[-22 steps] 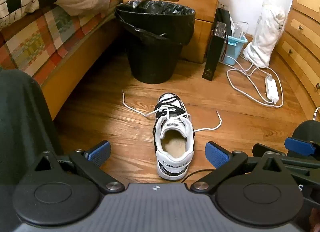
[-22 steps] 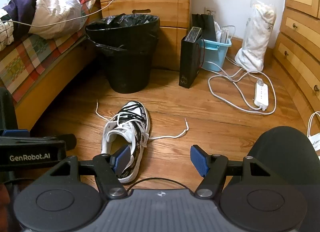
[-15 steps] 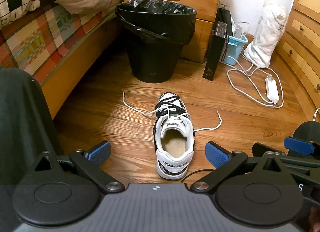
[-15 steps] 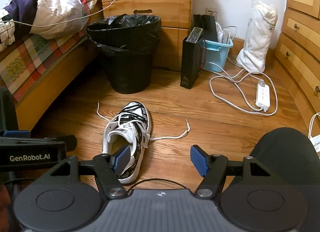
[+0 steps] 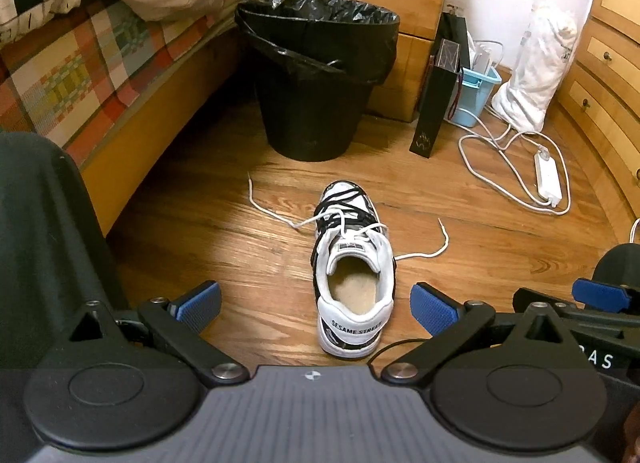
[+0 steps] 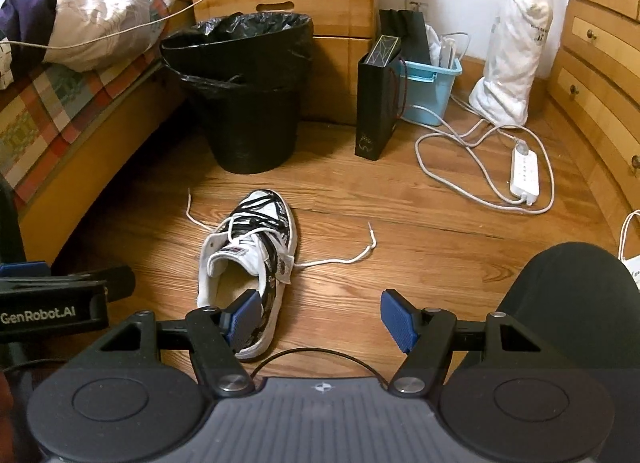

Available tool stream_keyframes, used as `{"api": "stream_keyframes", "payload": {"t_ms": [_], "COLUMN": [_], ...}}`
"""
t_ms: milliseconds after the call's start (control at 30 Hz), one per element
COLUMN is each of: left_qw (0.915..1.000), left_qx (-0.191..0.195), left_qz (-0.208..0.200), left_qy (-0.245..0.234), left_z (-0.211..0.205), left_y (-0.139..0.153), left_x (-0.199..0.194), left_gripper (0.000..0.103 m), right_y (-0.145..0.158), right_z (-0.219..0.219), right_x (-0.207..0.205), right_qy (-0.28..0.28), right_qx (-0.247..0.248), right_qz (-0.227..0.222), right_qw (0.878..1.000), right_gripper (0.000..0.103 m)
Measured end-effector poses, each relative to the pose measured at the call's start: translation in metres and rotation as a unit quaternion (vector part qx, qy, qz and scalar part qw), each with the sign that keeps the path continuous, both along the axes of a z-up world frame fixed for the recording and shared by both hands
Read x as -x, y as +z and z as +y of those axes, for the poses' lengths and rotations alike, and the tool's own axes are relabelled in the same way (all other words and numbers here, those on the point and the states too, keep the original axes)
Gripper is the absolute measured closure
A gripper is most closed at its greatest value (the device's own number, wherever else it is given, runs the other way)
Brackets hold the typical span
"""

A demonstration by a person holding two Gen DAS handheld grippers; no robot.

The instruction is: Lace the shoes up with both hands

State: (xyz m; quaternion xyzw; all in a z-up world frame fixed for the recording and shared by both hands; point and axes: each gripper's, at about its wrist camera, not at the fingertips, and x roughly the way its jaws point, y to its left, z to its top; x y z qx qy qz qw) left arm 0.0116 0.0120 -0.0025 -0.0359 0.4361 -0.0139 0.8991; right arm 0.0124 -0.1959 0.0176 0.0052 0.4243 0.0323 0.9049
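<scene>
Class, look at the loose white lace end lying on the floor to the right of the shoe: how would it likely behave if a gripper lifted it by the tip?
The lace end lies in a wavy curve, so it would probably droop limply. It looks thin, likely light.

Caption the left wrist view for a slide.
Open left gripper above an unlaced sneaker on the wood floor, lace ends splayed to both sides, black bin behind.
</scene>
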Motion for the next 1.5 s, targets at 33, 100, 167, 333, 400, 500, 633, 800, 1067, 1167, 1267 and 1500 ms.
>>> {"api": "stream_keyframes", "payload": {"t_ms": [33,100,167,333,400,500,633,800,1067,1167,1267,1500], "left_qw": [1.0000,1.0000,1.0000,0.9999,0.9999,0.9999,0.9999,0.9999,1.0000,0.9999,0.9998,0.9991], "left_qx": [0.000,0.002,0.003,-0.005,-0.008,-0.004,0.000,0.003,0.002,0.006,0.007,-0.007], "left_qz": [0.000,-0.003,-0.006,-0.013,-0.014,-0.010,-0.013,-0.010,-0.006,-0.012,-0.018,-0.039], "left_qy": [0.000,-0.001,-0.002,-0.001,-0.003,-0.003,0.002,0.007,0.001,0.003,-0.002,-0.011], "left_z": [0.000,0.000,-0.001,-0.003,-0.003,-0.002,-0.001,0.002,0.002,0.002,0.004,0.006], "left_y": [0.000,0.000,0.000,-0.001,-0.001,-0.001,0.000,-0.001,-0.003,-0.002,-0.002,-0.001], "left_x": [0.000,0.000,0.000,0.001,0.001,0.000,-0.001,0.000,-0.002,-0.002,-0.004,-0.016], "left_gripper": [0.000,0.000,0.000,0.000,0.000,0.000,0.000,0.000,0.000,0.000,0.000,0.000], "right_y": [0.000,0.000,0.000,-0.001,-0.002,-0.001,0.000,-0.002,-0.003,-0.003,0.000,0.007], "right_z": [0.000,0.000,0.000,0.001,0.001,0.002,0.003,0.006,0.007,0.008,0.007,0.011], "right_x": [-0.001,-0.003,-0.004,-0.006,-0.006,-0.009,-0.009,-0.009,-0.010,-0.010,-0.012,-0.026], "right_qy": [0.001,0.002,0.000,0.000,-0.001,-0.005,-0.002,0.002,0.003,0.006,0.012,0.035], "right_qx": [-0.004,-0.006,-0.002,-0.003,-0.002,-0.002,0.001,0.001,0.001,0.003,-0.010,-0.029], "right_qz": [0.001,0.003,0.004,0.005,0.006,0.012,0.010,0.013,0.012,0.007,-0.010,-0.059], "right_qw": [1.000,1.000,1.000,1.000,1.000,1.000,1.000,1.000,1.000,1.000,1.000,0.997], "right_gripper": [0.033,0.033,0.033,0.033,0.033,0.033,0.033,0.033,0.033,0.033,0.033,0.033]}}
